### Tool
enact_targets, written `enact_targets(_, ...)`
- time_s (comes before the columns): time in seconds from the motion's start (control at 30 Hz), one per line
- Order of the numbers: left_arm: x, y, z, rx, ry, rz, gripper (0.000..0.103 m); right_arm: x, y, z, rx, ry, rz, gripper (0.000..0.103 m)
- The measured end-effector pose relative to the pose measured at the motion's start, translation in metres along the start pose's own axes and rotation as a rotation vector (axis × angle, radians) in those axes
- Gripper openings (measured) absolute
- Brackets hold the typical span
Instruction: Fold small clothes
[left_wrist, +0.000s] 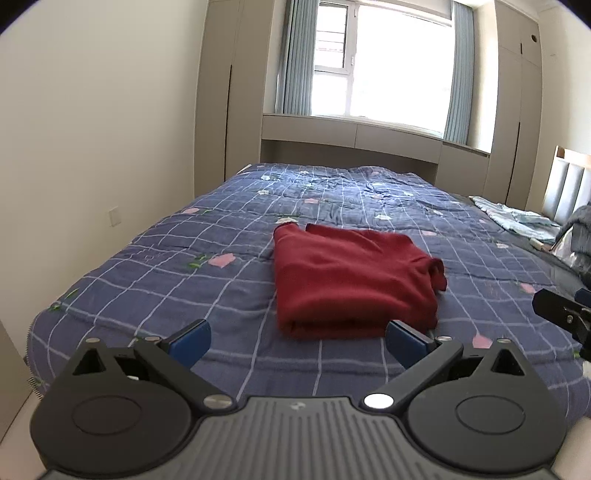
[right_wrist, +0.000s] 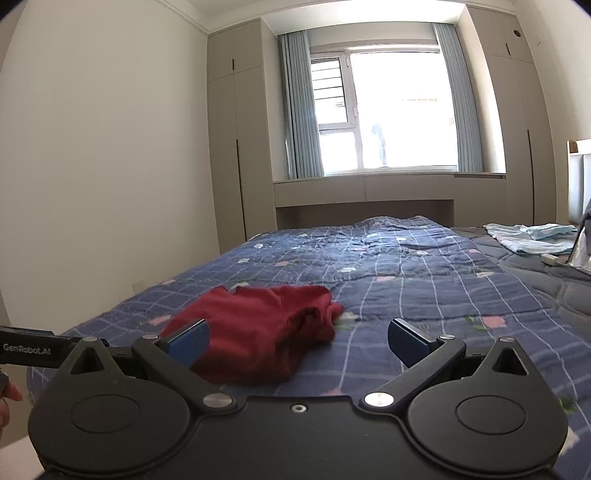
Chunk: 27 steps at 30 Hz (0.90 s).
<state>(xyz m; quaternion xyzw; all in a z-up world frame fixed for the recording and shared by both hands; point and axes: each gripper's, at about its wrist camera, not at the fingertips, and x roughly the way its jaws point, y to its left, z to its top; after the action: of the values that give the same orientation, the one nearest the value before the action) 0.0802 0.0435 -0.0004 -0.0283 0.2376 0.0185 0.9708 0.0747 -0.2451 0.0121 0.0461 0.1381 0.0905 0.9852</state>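
A dark red garment (left_wrist: 351, 280) lies folded into a thick rectangle on the blue checked bedspread (left_wrist: 147, 258). My left gripper (left_wrist: 298, 343) stands open just short of the garment's near edge, nothing between its blue pads. In the right wrist view the same red garment (right_wrist: 258, 332) lies ahead and to the left. My right gripper (right_wrist: 298, 345) is open and holds nothing; its left pad (right_wrist: 188, 343) overlaps the garment in the picture, and contact cannot be told. Part of the right gripper (left_wrist: 565, 317) shows at the right edge of the left view.
Pale blue clothes (right_wrist: 532, 236) lie bunched at the far right of the bed, near a padded headboard (left_wrist: 569, 188). A small white object (right_wrist: 550, 259) lies beside them. Wardrobes and a window stand beyond the bed. A hand (right_wrist: 7, 398) shows at the left edge.
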Motion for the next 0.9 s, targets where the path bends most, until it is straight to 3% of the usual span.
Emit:
enact_targets(0.4,-0.011,-0.001,-0.030,-0.011,0.017,0.017,0.103,-0.016,0.001,-0.030,-0.009,0.011,-0.046,0.102)
enact_targets(0.9,-0.012,-0.003,-0.032,-0.001,0.017,0.022,0.103,-0.016,-0.001,-0.036,-0.002,0.012,-0.065,0.102)
